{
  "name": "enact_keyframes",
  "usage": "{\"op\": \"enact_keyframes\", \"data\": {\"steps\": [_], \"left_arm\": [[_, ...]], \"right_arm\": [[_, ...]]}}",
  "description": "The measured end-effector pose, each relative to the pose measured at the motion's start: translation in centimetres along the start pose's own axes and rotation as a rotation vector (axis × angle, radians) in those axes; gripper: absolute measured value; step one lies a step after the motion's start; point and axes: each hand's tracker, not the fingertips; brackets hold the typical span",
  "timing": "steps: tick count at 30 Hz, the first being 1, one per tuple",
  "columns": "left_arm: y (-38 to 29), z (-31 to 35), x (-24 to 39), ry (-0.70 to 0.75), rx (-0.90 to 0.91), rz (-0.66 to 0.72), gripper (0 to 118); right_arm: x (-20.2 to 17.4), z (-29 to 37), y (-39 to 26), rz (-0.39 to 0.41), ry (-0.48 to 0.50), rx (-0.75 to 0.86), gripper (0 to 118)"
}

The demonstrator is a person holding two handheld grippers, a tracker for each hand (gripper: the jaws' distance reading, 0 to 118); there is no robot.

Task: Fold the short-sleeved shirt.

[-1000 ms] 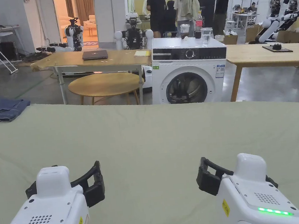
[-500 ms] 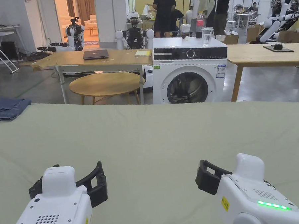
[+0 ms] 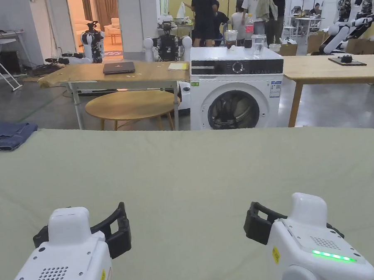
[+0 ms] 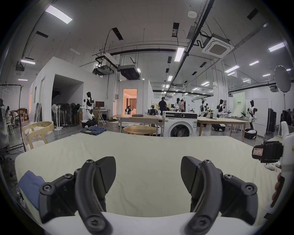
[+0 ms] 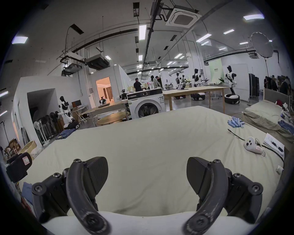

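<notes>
A pale green sheet (image 3: 193,167) covers the bed in front of me. My left gripper (image 3: 81,228) hovers low over its near left part, jaws wide apart and empty (image 4: 148,165). My right gripper (image 3: 296,218) hovers over the near right part, also open with nothing between its jaws (image 5: 147,165). A blue cloth (image 4: 30,182) lies at the bed's near left edge, beside the left gripper; it is mostly hidden, so I cannot tell whether it is the shirt. The same blue cloth (image 5: 26,190) shows low on the left in the right gripper view.
Folded jeans (image 3: 2,136) lie at the far left corner. On the bed's right side lie a white controller (image 5: 253,147), a cable, a paper sheet (image 5: 273,143) and blue rolls (image 5: 236,124). Beyond the bed stand a washing machine (image 3: 235,91), a round table (image 3: 130,104) and several people.
Both grippers have only drifted slightly and stay open. The people in the background have shifted about.
</notes>
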Motion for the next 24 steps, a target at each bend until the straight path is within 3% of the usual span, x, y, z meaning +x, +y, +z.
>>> {"op": "enact_keyframes", "data": {"steps": [21, 24], "left_arm": [[-0.35, -0.10, 0.11, -0.018, -0.025, -0.016, 85], [-0.36, -0.14, 0.04, -0.019, -0.027, -0.016, 85]], "right_arm": [[-0.24, -0.08, -0.53, 0.105, -0.053, 0.025, 102], [0.61, -0.42, -0.49, 0.058, -0.005, 0.012, 102]]}}
